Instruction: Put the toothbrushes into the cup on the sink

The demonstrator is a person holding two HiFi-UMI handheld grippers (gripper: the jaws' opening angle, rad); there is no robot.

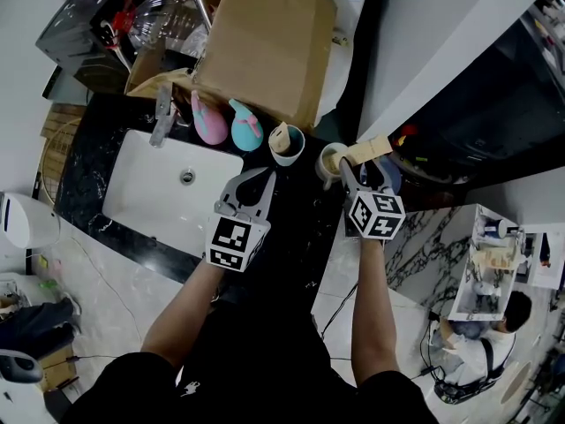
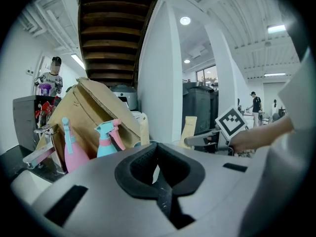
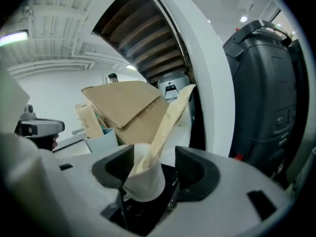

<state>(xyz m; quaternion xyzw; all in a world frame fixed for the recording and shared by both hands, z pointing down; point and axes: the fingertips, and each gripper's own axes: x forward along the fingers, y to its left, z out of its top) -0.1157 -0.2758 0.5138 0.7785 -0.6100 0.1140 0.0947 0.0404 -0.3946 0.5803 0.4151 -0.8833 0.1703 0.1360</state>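
Nearest me, the left gripper (image 2: 157, 149) hovers over the dark desk (image 1: 291, 237) with its fingers clenched on nothing. The right gripper (image 3: 154, 169), at its three o'clock, has its fingers released and standing wide to either side of the white cup (image 3: 143, 179). A paper-sleeved toothbrush (image 3: 165, 125) stands in that cup, its free end leaning out toward one o'clock. At ten o'clock from the white cup, a little farther off, is a pale blue cup (image 1: 288, 146) with a second wrapped toothbrush (image 3: 87, 121) in it. Beyond that, toward eleven o'clock, a pink spray bottle (image 1: 209, 118) and a teal one (image 1: 246, 126) sit by the sink (image 1: 146, 193), with a cardboard box (image 1: 265, 34) behind them. I'd judge the brush light and stiff, though its sleeve looks slick and crushable. It's best pinched gently across the flat faces at mid-handle. Leaning so far, it could tip the light cup if nudged.
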